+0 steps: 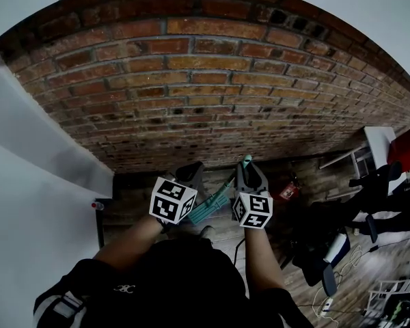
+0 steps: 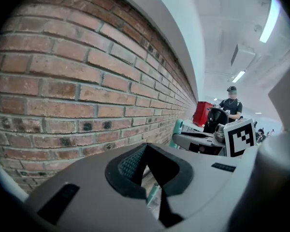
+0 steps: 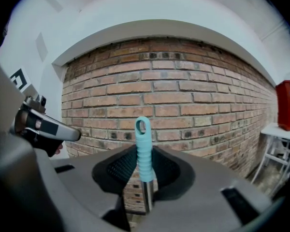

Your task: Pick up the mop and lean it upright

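The mop stands nearly upright in front of the brick wall [image 1: 191,80]. Its teal head [image 1: 208,212] is low between my grippers, and its teal grip [image 1: 247,160] points up. My right gripper [image 1: 249,174] is shut on the mop handle. In the right gripper view the ribbed teal grip with its hang loop [image 3: 143,146] rises between the pads [image 3: 122,166], with the metal shaft below, gripper [image 3: 144,173]. My left gripper [image 1: 189,176] hovers just left of the mop, open [image 2: 147,170], its pads empty. A teal bit of the mop [image 2: 152,194] shows through its gap.
A white panel [image 1: 34,183] stands at the left, with a dark base strip by the wall. A black office chair [image 1: 328,244], a white table [image 1: 376,145] and cables lie on the wooden floor at the right. A person [image 2: 231,105] and a red cabinet [image 2: 203,112] are far off.
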Action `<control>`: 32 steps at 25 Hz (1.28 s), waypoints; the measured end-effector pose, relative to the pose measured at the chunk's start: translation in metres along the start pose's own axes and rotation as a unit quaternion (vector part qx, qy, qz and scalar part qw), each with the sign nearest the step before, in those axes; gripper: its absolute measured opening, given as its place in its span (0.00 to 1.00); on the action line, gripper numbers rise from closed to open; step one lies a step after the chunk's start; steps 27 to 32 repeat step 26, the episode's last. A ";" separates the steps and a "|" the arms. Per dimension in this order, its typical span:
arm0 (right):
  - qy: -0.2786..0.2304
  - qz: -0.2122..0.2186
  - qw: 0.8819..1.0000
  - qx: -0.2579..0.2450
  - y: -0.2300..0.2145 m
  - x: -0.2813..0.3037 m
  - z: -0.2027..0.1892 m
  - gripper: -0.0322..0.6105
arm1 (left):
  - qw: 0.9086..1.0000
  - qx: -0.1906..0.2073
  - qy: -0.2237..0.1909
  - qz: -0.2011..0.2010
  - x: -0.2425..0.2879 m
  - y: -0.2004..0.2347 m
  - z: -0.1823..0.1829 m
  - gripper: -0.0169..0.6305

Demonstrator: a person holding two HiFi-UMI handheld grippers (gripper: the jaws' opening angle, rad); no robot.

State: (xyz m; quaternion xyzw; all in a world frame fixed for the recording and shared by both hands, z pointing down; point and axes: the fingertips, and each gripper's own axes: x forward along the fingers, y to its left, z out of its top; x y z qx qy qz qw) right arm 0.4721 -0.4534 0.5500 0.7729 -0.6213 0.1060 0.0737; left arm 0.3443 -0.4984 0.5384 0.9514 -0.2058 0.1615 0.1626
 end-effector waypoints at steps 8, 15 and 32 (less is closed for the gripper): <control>0.002 0.002 1.000 -0.002 -0.003 0.000 0.000 0.22 | 1.000 0.000 -0.001 0.003 -0.001 -0.004 0.000 0.01; 0.002 0.004 1.000 0.001 -0.005 -0.004 -0.001 0.22 | 1.000 0.002 0.002 0.002 -0.001 -0.011 -0.004 0.01; 0.000 0.006 1.000 0.004 -0.010 -0.009 0.000 0.22 | 1.000 0.003 0.003 0.001 0.001 -0.019 -0.006 0.01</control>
